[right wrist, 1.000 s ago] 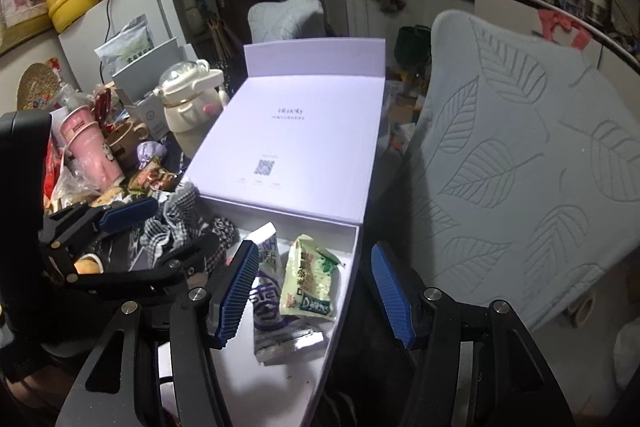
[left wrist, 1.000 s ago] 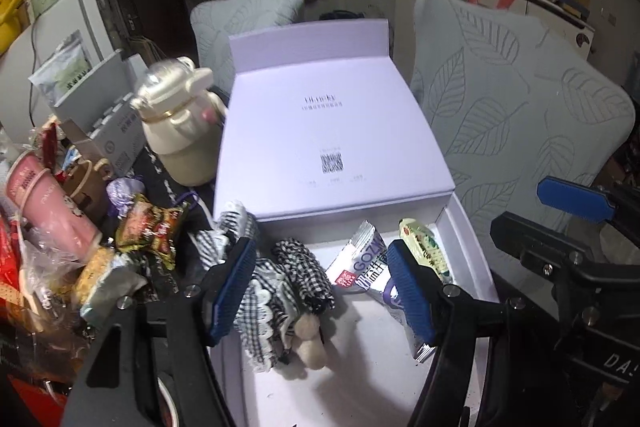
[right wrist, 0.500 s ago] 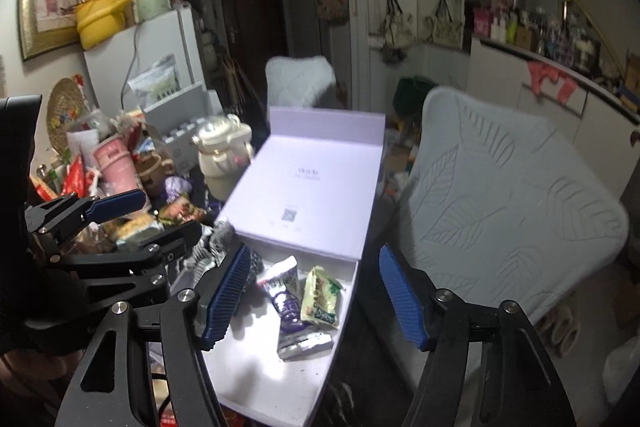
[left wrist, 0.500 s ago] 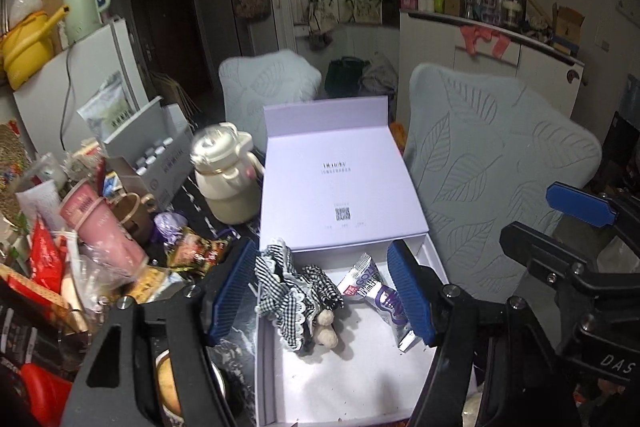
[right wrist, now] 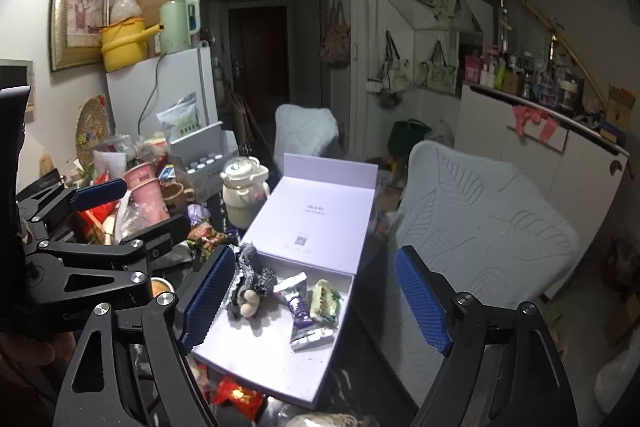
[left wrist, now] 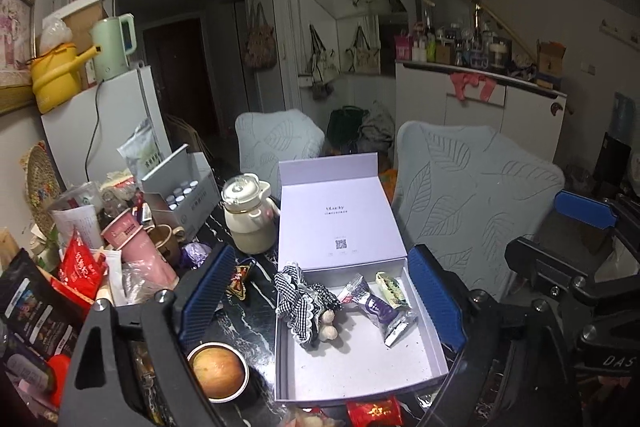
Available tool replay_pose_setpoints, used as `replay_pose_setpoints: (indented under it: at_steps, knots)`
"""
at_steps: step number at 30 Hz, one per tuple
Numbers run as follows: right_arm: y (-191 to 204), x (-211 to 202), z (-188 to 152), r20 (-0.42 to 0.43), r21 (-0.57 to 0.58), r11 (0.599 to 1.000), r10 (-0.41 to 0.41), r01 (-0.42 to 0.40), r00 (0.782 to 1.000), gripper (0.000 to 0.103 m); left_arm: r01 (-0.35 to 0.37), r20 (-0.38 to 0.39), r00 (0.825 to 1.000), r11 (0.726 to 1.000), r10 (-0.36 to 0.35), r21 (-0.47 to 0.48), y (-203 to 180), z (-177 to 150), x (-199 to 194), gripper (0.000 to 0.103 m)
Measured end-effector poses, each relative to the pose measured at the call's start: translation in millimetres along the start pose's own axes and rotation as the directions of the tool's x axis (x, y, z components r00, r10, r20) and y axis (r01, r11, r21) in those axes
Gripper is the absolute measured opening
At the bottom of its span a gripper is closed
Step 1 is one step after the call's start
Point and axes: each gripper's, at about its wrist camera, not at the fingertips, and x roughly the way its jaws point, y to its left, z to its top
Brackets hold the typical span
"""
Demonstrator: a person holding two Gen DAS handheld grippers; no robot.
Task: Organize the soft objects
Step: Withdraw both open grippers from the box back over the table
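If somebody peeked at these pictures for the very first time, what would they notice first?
Probably the open lilac box in the middle of the dark table, with a black-and-white checked cloth item by its left wall and two snack packets to the right of it. Next, the heap of cups and wrappers on the table's left side. The yellow pot on top of the white fridge stands out too.

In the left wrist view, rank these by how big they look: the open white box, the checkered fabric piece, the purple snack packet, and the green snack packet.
1. open white box
2. checkered fabric piece
3. purple snack packet
4. green snack packet

All the rest lie inside the box at similar distance, so nearness hardly skews the order.
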Motion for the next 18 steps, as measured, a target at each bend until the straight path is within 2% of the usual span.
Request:
replay_pose_setpoints:
  at_steps: [4, 8, 18]
  knots:
    - [4.0, -22.3, -2.9, 0.03, 0.001, 1.0, 0.002, -0.002, 1.0, 0.087, -0.007, 0.013, 1.0, 1.0, 0.007, 0.004, -1.4, -5.5, -23.3, 0.089]
    - [6.8, -43.7, -11.0, 0.046, -0.005, 1.0, 0.002, -0.002, 0.999, 0.087, 0.022, 0.049, 0.999, 1.0, -0.022, 0.003, -1.5, -15.1, -45.0, 0.089]
    - [9.5, -73.6, -41.6, 0.057, 0.007, 1.0, -0.014, 0.014, 0.998, 0.087, 0.031, 0.058, 0.998, 0.999, -0.032, 0.023, -10.7, -47.6, -78.6, 0.089]
